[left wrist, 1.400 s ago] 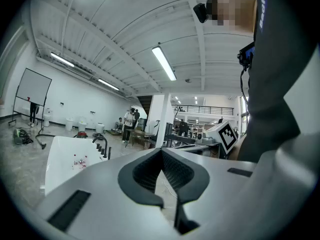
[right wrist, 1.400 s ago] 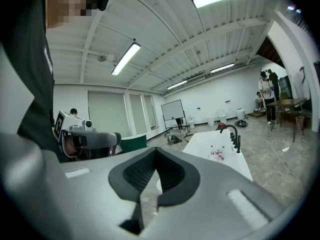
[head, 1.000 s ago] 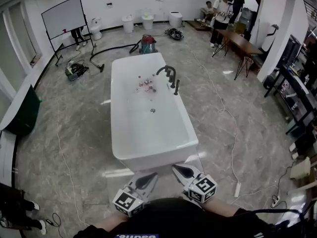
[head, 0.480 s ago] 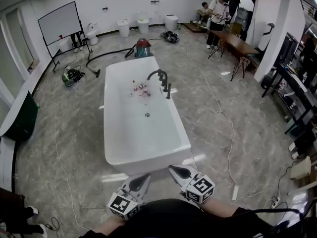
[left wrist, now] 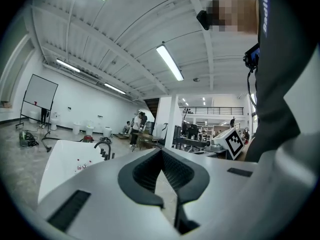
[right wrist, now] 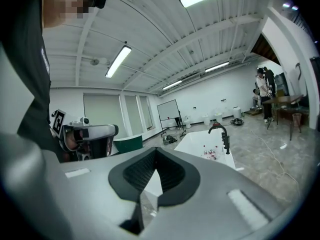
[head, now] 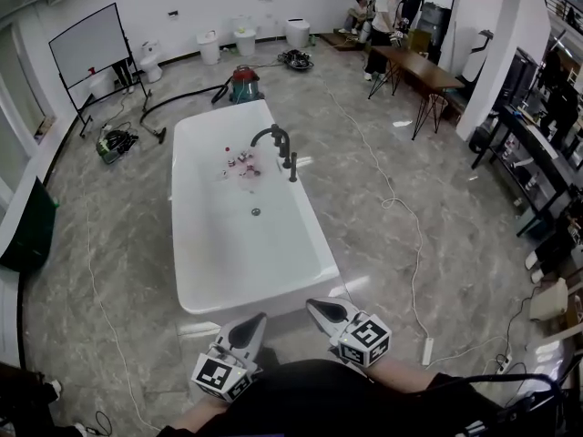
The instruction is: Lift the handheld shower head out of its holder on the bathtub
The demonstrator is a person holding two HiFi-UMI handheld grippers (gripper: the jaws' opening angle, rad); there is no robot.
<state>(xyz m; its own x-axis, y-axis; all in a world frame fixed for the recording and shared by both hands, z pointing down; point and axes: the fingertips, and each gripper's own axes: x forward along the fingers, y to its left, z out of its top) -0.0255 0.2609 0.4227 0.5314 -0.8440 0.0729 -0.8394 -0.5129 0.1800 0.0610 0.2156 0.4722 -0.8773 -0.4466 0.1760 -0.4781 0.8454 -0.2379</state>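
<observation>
The white bathtub [head: 211, 244] stands on the marble floor ahead of me. On its right rim rises a black faucet [head: 271, 137], and beside that the slim black handheld shower head [head: 292, 167] stands upright in its holder. Both grippers hang low by my body, well short of the tub's near end. My left gripper [head: 252, 327] is shut and empty, and so is my right gripper [head: 325, 310]. The tub [left wrist: 60, 159] and faucet [left wrist: 103, 148] lie far left in the left gripper view. In the right gripper view the faucet [right wrist: 219, 130] and shower head [right wrist: 228, 145] sit on the tub [right wrist: 192, 145].
Small bottles [head: 240, 163] lie inside the tub. A white cable [head: 405, 226] and power strip [head: 427, 350] run along the floor to the right. A red vacuum [head: 243, 82] with its hose, a whiteboard [head: 87, 43], a table [head: 417, 66] and people stand beyond.
In the head view the tub has slid left and closer as I walk towards its right side. Both grippers keep their place by my body and stay shut.
</observation>
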